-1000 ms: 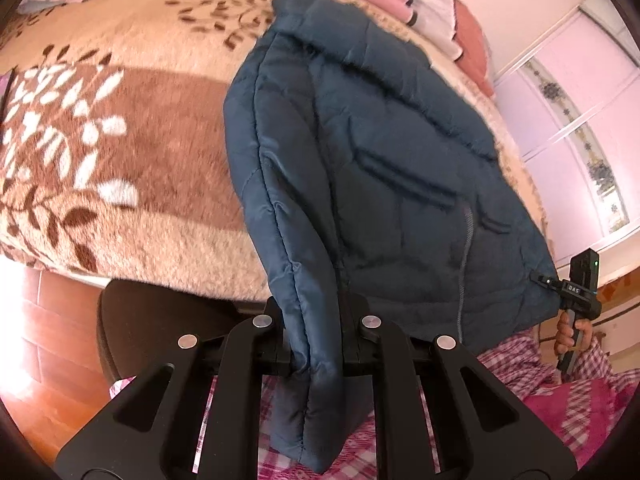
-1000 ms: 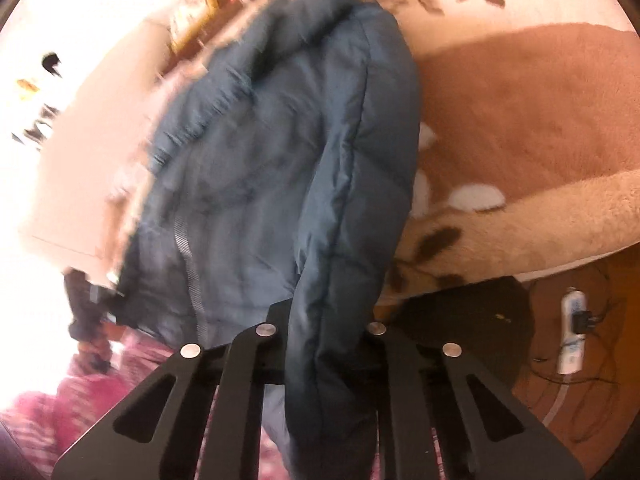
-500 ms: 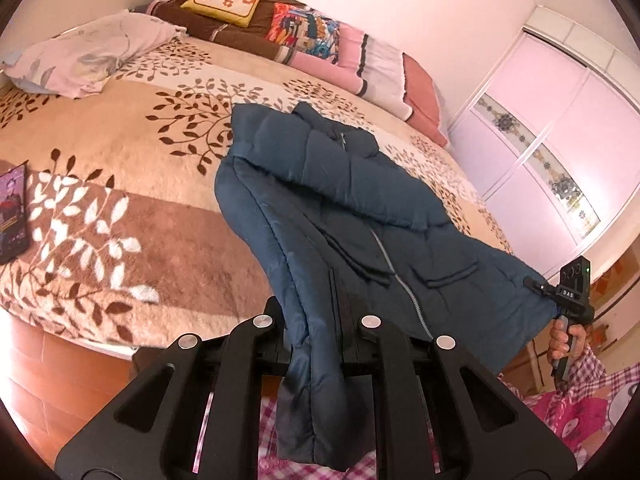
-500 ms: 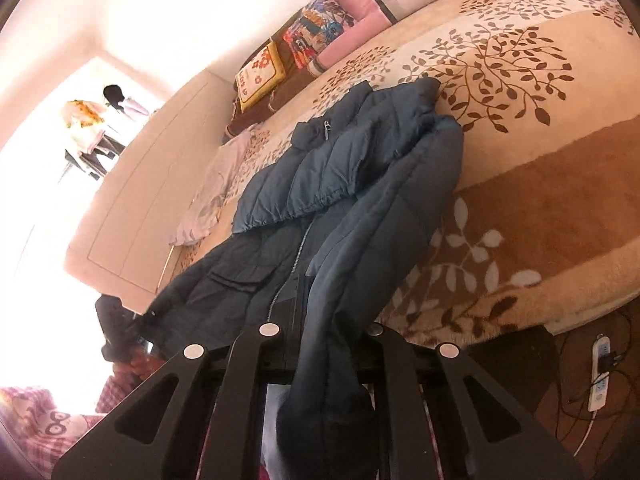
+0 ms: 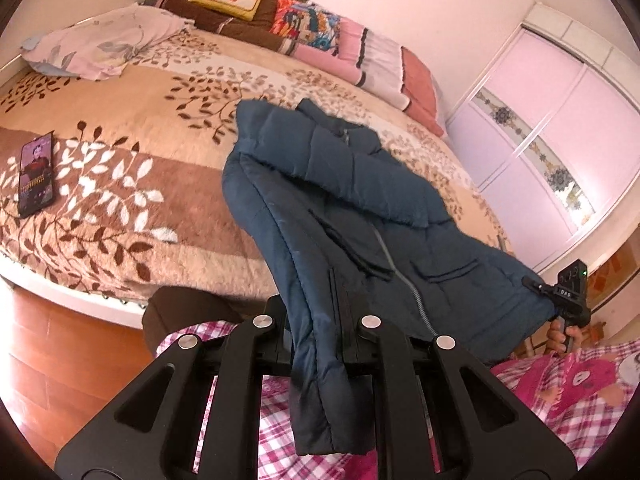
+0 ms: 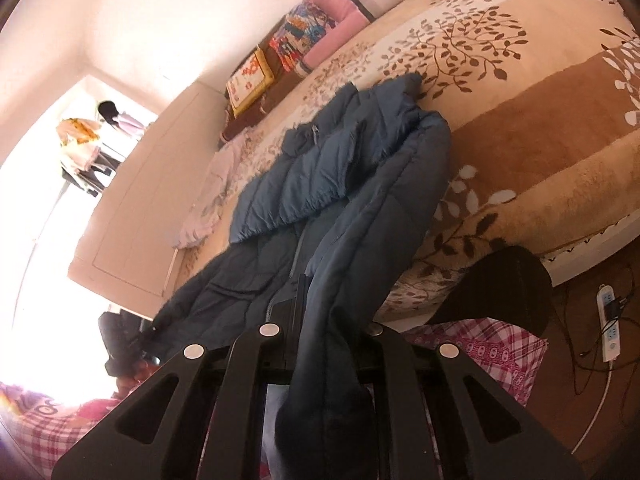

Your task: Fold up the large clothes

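1. Two grippers are clamped on one dark blue puffer jacket [image 5: 360, 216], as they were half a second ago: the left gripper [image 5: 316, 332] on the near left hem corner, the right gripper [image 6: 328, 340] on the near right hem corner.
2. More of the bed [image 5: 120, 120] is seen than before, and the phone [image 5: 36, 172] on the left of the blanket is now fully in view; the jacket's collar end lies farther up the leaf-patterned blanket [image 6: 520, 100].
3. The jacket is stretched between the two tools, its far part resting on the bed with a sleeve folded across the chest, its near hem held off the bed edge.
4. In the left wrist view, the right gripper [image 5: 568, 296] is seen at the far right, gripped in the person's hand [image 5: 560, 334], with its tips pinching the jacket hem.
5. Both tools are held level with the bed edge, pointing toward the pillows [image 5: 360, 52] at the head.
6. Pink checked clothing [image 5: 560, 380] is visible beneath the tools.
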{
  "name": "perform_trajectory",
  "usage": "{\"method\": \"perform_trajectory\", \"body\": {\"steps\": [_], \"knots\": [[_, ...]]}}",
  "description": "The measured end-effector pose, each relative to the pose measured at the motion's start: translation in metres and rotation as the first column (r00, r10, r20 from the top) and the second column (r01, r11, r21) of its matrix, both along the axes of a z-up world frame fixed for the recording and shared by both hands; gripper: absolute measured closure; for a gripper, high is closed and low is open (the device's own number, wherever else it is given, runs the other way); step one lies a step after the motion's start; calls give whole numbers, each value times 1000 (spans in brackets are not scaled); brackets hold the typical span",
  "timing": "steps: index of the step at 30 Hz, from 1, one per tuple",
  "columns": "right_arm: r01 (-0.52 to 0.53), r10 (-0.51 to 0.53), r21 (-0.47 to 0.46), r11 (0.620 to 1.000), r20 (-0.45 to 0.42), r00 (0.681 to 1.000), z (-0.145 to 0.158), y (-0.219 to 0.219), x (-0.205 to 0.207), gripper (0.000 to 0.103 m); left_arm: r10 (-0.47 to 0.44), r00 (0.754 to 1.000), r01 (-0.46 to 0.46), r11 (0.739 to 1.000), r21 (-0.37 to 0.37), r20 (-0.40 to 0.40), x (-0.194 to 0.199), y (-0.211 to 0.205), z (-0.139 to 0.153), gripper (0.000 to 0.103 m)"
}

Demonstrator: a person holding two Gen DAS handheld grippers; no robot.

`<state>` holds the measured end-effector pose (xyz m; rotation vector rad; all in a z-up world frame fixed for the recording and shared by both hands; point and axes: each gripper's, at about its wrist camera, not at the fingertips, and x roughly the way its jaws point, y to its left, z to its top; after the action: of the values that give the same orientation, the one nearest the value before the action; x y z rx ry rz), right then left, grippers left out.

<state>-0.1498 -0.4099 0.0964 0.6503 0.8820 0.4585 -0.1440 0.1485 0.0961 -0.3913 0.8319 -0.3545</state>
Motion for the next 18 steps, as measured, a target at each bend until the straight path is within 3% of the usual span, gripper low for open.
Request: {"method": "perform_trajectory", "body": {"steps": [9, 18], "knots": [[24, -27, 43, 999, 74, 997, 26, -4, -4, 92, -28, 996, 26, 999, 27, 87, -14, -9, 34, 91], [79, -100, 177, 981, 115, 988, 50, -29, -16, 92, 2, 987, 7, 998, -58, 161, -29, 7, 71, 91]]}}
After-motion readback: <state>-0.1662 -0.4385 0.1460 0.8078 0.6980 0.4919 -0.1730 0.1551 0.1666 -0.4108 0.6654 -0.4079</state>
